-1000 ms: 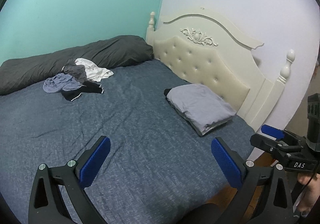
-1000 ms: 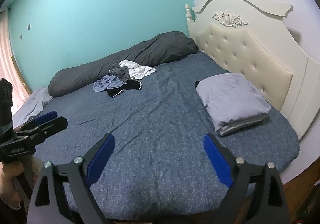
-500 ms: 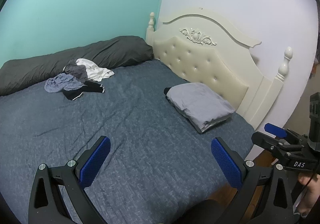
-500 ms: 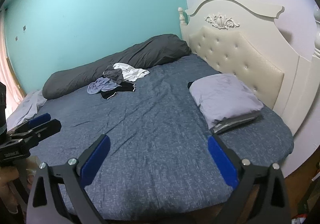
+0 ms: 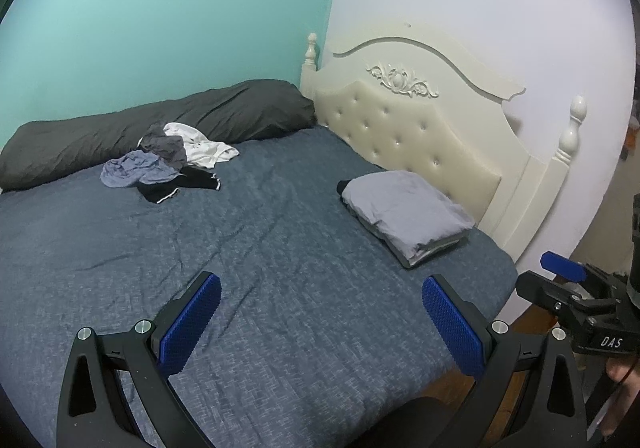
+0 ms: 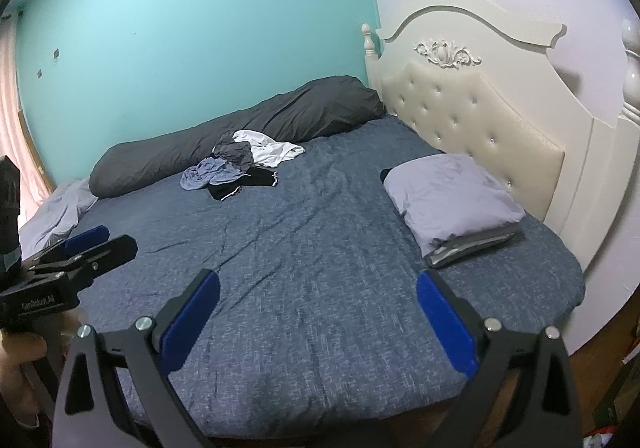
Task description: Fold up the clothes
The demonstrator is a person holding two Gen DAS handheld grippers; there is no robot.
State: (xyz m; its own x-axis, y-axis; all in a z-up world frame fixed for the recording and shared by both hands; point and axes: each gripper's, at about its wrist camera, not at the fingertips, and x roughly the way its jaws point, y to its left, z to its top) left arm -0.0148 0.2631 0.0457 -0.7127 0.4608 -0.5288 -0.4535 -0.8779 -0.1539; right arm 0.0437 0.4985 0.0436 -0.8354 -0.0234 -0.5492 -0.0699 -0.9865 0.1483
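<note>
both grippers, left gripper (image 5: 321,314) and right gripper (image 6: 318,310), gape wide and empty over the bed (image 5: 280,288). crumpled clothes (image 5: 168,162) lie far off by the dark bolster (image 5: 160,124); folded stack (image 6: 452,200) partly hides a black item.

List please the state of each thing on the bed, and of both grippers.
Left gripper: open, empty, above the bed.
Right gripper: open, empty, above the bed.
Pile of clothes: crumpled, unfolded, beside the dark bolster.
Stack of folded clothes: folded, lying near the headboard.
Dark bolster: lying along the teal wall.
Blue bedspread: spread, slightly wrinkled.
</note>
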